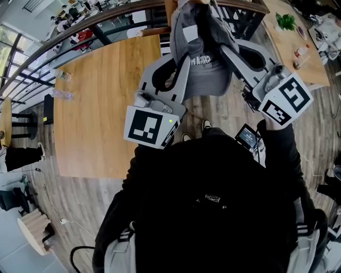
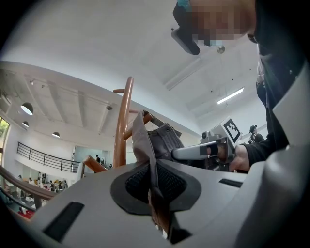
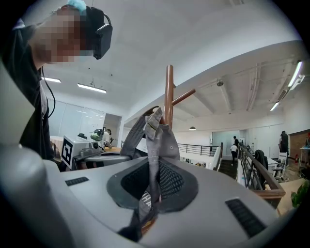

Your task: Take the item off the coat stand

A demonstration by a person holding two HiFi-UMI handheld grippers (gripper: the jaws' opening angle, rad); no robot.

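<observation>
A grey cap (image 1: pixel 204 52) with white lettering hangs at the top of the wooden coat stand (image 1: pixel 170 11), just in front of me. My left gripper (image 1: pixel 182 68) is shut on the cap's left edge and my right gripper (image 1: pixel 230 55) is shut on its right edge. In the left gripper view a fold of the cap (image 2: pixel 163 139) runs down between the pads of the left gripper (image 2: pixel 152 186), with the stand's pole (image 2: pixel 123 127) behind it. The right gripper view has the cap (image 3: pixel 162 140) pinched in the right gripper (image 3: pixel 154 181) below the pole (image 3: pixel 168 92) and a slanting peg (image 3: pixel 183 97).
A large wooden table (image 1: pixel 101 101) lies to the left with plastic bottles (image 1: pixel 63 95) near its far edge. Another table (image 1: pixel 290 45) with a plant stands at the back right. A curved railing (image 1: pixel 53 48) runs along the far left. My dark-clothed body fills the lower view.
</observation>
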